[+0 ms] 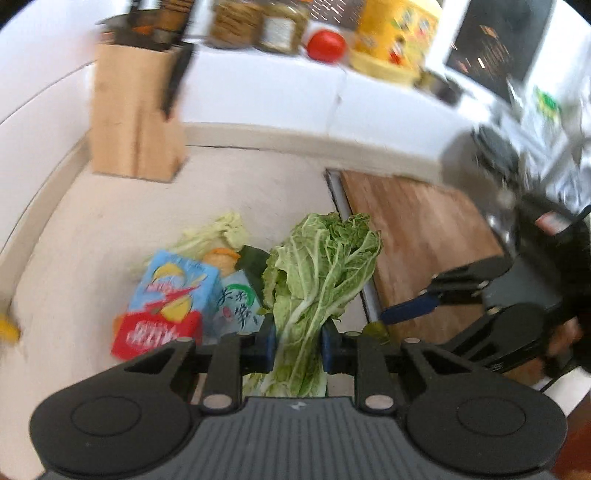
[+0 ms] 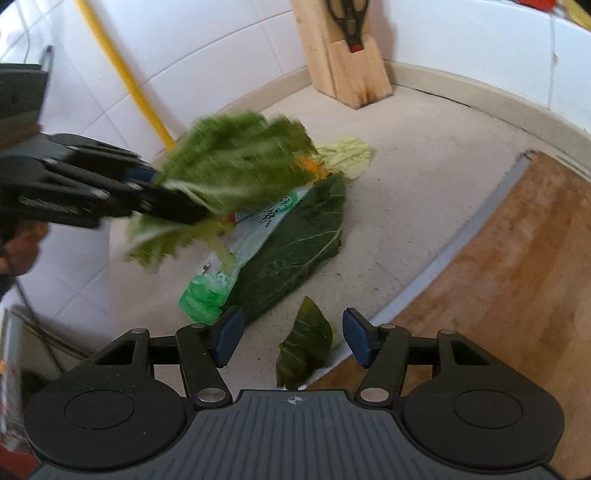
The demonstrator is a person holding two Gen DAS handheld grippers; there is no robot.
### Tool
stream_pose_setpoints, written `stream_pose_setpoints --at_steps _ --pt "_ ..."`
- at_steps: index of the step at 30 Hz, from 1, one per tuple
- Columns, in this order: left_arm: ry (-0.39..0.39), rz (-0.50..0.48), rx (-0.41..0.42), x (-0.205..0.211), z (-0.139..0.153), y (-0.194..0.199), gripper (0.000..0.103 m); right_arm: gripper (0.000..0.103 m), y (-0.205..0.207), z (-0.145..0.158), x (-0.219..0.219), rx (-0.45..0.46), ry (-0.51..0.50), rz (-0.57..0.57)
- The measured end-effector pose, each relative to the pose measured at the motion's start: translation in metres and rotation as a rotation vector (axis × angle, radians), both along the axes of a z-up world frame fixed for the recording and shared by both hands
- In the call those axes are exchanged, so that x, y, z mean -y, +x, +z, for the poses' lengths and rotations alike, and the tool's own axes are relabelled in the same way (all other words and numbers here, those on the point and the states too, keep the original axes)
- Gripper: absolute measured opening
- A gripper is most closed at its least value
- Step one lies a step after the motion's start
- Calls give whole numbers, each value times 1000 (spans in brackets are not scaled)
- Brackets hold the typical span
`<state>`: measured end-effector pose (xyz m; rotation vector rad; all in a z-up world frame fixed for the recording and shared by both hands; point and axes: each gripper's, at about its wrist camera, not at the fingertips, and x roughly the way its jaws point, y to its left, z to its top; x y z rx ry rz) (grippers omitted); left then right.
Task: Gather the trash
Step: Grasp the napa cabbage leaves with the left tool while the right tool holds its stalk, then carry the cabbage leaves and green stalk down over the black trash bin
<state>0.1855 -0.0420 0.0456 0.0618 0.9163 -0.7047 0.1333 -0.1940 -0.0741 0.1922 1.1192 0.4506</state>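
My left gripper (image 1: 297, 347) is shut on the stalk of a light green cabbage leaf (image 1: 321, 266), held above the counter. Under it lies a trash pile: a blue and red chip bag (image 1: 166, 306), a white and green packet (image 1: 238, 302), a pale leaf (image 1: 218, 232) and a dark leaf (image 1: 255, 262). In the right wrist view the left gripper (image 2: 173, 195) comes in from the left with the blurred cabbage leaf (image 2: 236, 158) over the packet (image 2: 221, 273) and a large dark leaf (image 2: 299, 236). My right gripper (image 2: 291, 338) is open, with a small dark leaf scrap (image 2: 304, 347) lying on the counter between its pads, untouched.
A wooden knife block (image 2: 347, 66) stands in the back corner. A wooden cutting board (image 2: 498, 277) covers the counter to the right. A yellow pole (image 2: 125, 74) leans on the tiled wall. On the ledge behind sit a tomato (image 1: 327, 44), jars and a yellow tub (image 1: 395, 33).
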Motion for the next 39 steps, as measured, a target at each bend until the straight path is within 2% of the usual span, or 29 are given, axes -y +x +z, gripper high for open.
stream_pose_setpoints --at_steps 2,4,5,7,8,11,13,16,19,21,28,39 --pt "-36 41 -1 -9 1 -14 19 63 2 -5 -8 5 -39 23" --pt "-66 88 -5 -19 -3 -28 19 50 3 -9 -17 4 -82 54" --pt "-82 110 -10 -23 -4 -35 19 38 4 -13 -21 -5 -115 66" --pt "-116 156 -23 -34 -7 -46 19 31 2 -17 -27 -9 -166 83" --pt "-129 179 -23 -38 -8 -51 19 23 1 -16 -28 -5 -185 90" --pt "-179 250 -26 -50 -11 -60 19 13 -1 -10 -22 -41 -144 68" --pt "-201 283 -25 -55 -13 -68 19 12 -2 -3 -17 -53 -96 45" --pt "-183 314 -9 -57 -16 -81 19 12 -2 7 -11 -56 -19 -9" --pt "-217 343 -20 -64 -18 -92 19 12 -5 15 -8 -64 87 -68" --pt "-225 374 -16 -70 -18 -100 19 12 -8 22 -14 -46 121 -70" --pt "-202 497 19 -103 -19 -133 19 12 -11 40 -65 -3 200 20" --pt "-165 742 62 -178 -23 -201 19 12 -19 50 -174 0 285 269"
